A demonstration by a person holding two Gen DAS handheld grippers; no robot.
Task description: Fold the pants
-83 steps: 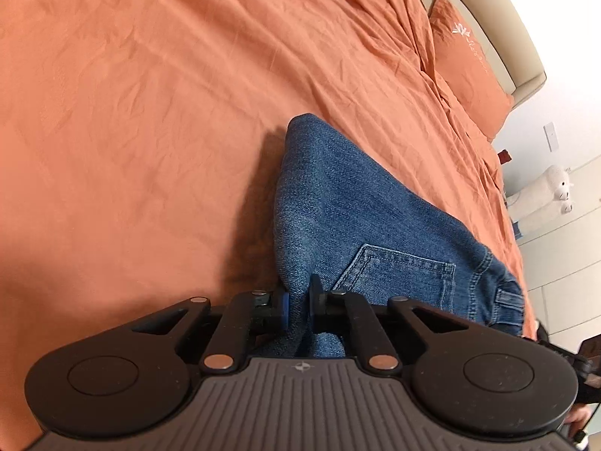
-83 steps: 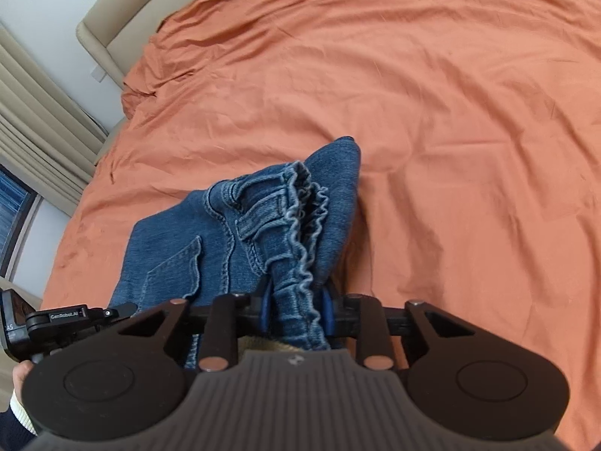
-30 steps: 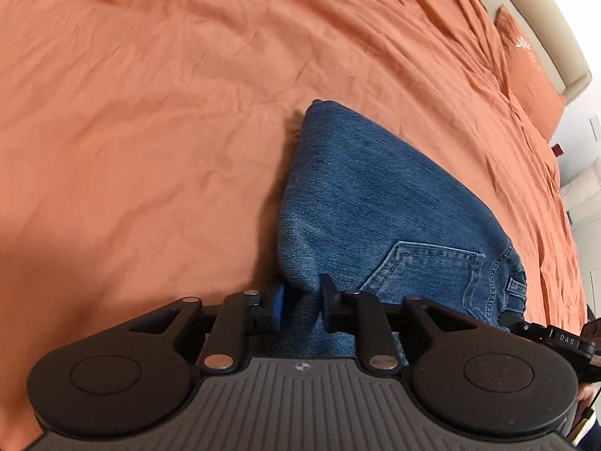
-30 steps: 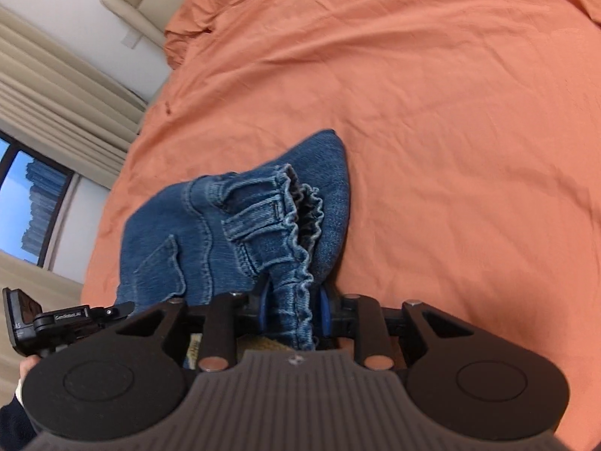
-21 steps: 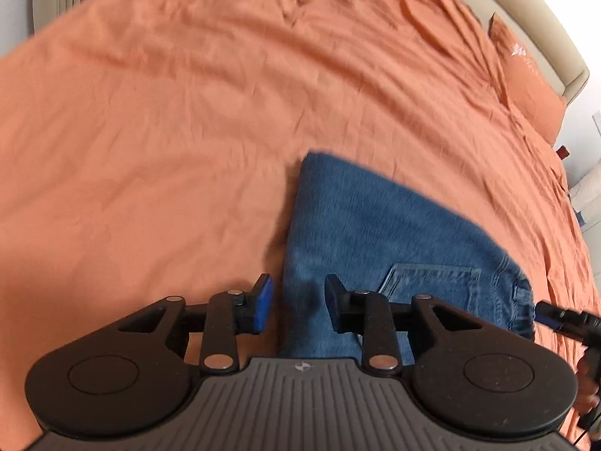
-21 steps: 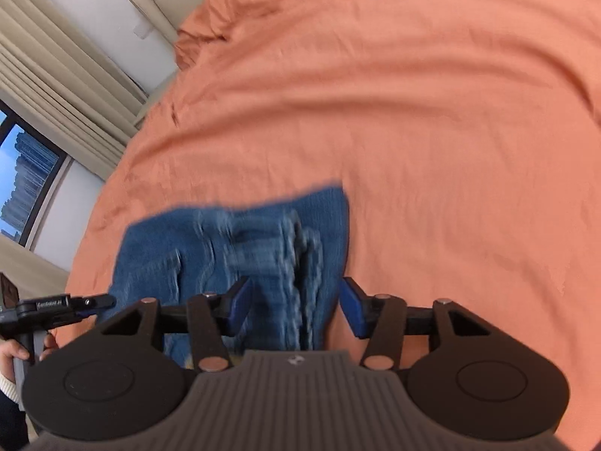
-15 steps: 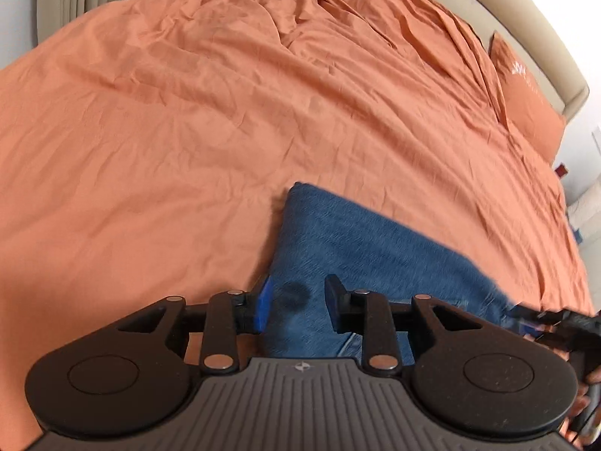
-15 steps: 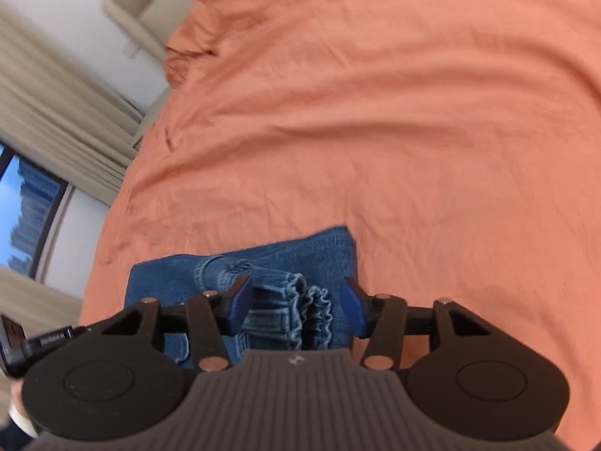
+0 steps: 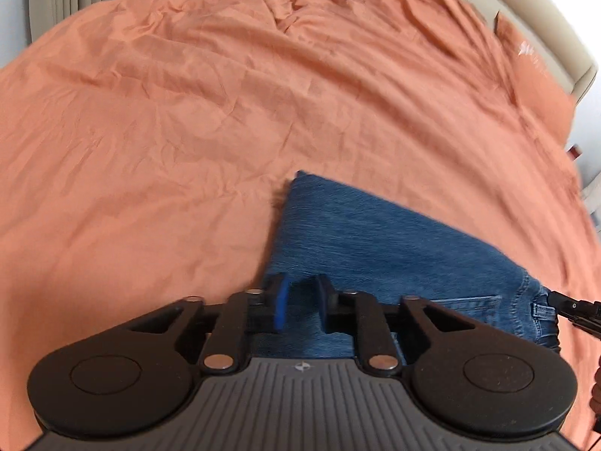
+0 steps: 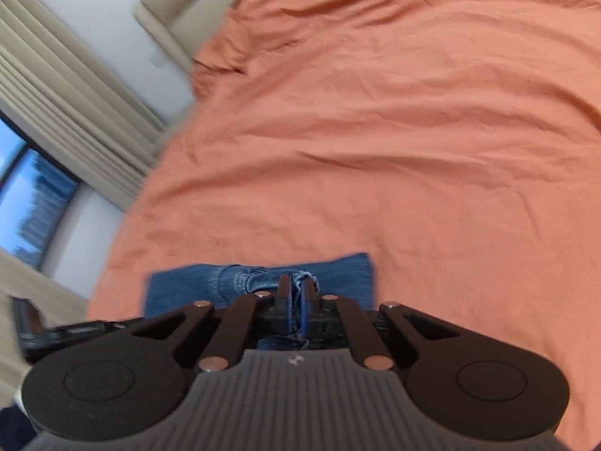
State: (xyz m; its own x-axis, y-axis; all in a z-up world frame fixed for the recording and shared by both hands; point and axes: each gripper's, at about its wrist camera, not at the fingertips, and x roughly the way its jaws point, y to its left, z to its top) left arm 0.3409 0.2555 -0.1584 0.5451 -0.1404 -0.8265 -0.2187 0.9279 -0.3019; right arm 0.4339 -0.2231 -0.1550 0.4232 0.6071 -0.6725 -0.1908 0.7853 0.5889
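The blue denim pants (image 9: 379, 236) lie folded into a flat rectangle on the orange bedsheet (image 9: 188, 112), a back pocket showing near the right end. My left gripper (image 9: 300, 293) is open and empty, its jaws apart just above the near edge of the pants. In the right wrist view the pants (image 10: 349, 270) lie flat below the tool with the gathered waistband at the middle. My right gripper (image 10: 296, 293) has its jaws nearly together above the waistband; the view is blurred and no cloth shows between them.
The orange sheet (image 10: 413, 131) covers the whole bed. An orange pillow (image 9: 541, 90) and a beige headboard (image 9: 552, 26) are at the far right. Curtains (image 10: 64, 86) and a window (image 10: 33, 203) stand to the left. The other tool's tip (image 9: 574, 308) shows at the right edge.
Both grippers let go of the pants, which dropped flat onto the bed. Both tools then pulled back and up. The right jaws, wide open half a second ago, have closed together empty.
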